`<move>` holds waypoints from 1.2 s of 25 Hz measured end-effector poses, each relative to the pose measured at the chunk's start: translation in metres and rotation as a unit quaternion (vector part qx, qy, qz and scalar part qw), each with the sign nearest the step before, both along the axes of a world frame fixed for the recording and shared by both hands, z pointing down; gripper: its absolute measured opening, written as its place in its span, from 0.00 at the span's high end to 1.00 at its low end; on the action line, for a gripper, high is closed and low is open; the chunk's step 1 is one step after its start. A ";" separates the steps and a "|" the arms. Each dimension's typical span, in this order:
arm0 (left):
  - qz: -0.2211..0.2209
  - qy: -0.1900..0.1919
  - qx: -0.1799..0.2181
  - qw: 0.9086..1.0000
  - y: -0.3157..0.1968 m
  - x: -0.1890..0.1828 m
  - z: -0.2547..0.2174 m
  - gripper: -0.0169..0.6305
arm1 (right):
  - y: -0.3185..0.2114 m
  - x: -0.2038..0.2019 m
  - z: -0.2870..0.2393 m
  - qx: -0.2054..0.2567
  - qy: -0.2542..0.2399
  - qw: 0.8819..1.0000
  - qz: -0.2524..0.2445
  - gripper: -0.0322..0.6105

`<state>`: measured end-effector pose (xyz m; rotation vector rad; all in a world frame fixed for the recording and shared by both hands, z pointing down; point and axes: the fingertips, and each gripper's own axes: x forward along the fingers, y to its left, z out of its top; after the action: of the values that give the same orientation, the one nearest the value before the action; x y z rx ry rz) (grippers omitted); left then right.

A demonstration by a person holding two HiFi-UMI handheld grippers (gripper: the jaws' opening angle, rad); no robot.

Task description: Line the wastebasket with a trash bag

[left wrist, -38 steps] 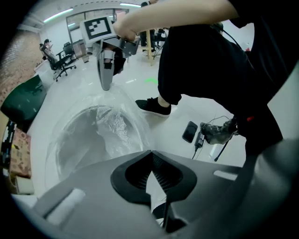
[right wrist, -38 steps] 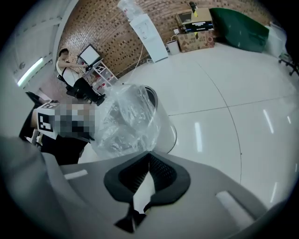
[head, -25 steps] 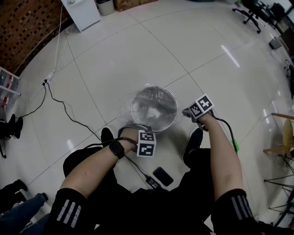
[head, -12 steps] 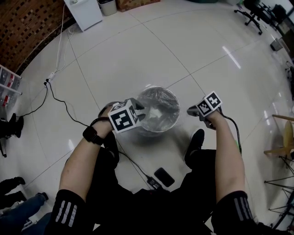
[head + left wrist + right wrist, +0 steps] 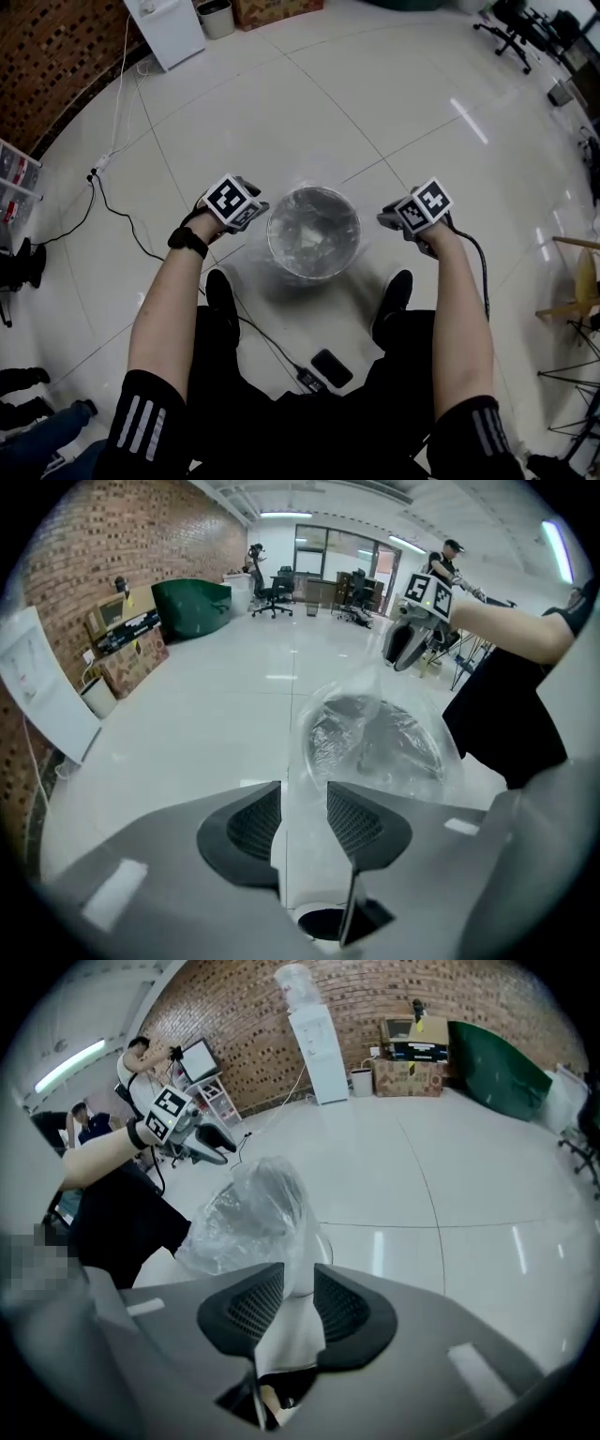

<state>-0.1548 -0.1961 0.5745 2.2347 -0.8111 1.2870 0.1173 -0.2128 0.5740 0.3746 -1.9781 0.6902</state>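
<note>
Wastebasket point(image 5: 269, 234) and both grippers sit close together on the floor point(image 5: 328, 94). On the left gripper point(image 5: 302, 797) the fingers point(image 5: 246, 825) stand partly apart, having just been opening. Nothing is between them; only floor and the bag's edge show through the gap. On the right gripper point(image 5: 298, 1283) the fingers point(image 5: 345, 1312) have likewise just been opening and stand partly apart. A fold of clear film seems to lie loose in their gap, not pinched.

Just beyond each pair of fingers is the trash bag point(image 5: 314, 242). It is crinkled clear plastic that lines the inside of the round metal basket, folds over its rim and hangs down outside.

The head view shows the basket from above, just ahead of the person's shoes point(image 5: 220, 292), with one gripper just beside each side of it. The gripper views show it from the side instead: the film bulges above the rim, and each catches the opposite gripper past the basket.

A phone point(image 5: 333, 366) and a cable point(image 5: 272, 342) lie on the floor between the person's legs.
</note>
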 end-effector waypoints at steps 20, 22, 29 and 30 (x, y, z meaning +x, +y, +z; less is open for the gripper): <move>-0.025 0.101 -0.041 0.994 -0.045 0.022 0.021 0.97 | -0.044 0.011 0.055 0.022 0.007 0.997 0.080 0.94; -0.021 0.127 -0.072 0.989 -0.039 0.026 0.017 0.81 | -0.044 0.008 0.055 0.017 0.005 0.997 0.074 0.94; -0.009 0.109 -0.119 0.987 -0.022 0.029 0.043 0.71 | -0.047 0.002 0.057 0.014 -0.002 0.997 0.072 0.94; -0.007 0.106 -0.120 0.987 -0.022 0.030 0.045 0.71 | -0.047 0.002 0.058 0.014 -0.002 0.997 0.071 0.94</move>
<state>-0.1244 -0.2182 0.6199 2.1222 -0.5611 1.0566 0.1192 -0.2597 0.6316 0.5351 -1.9804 0.7532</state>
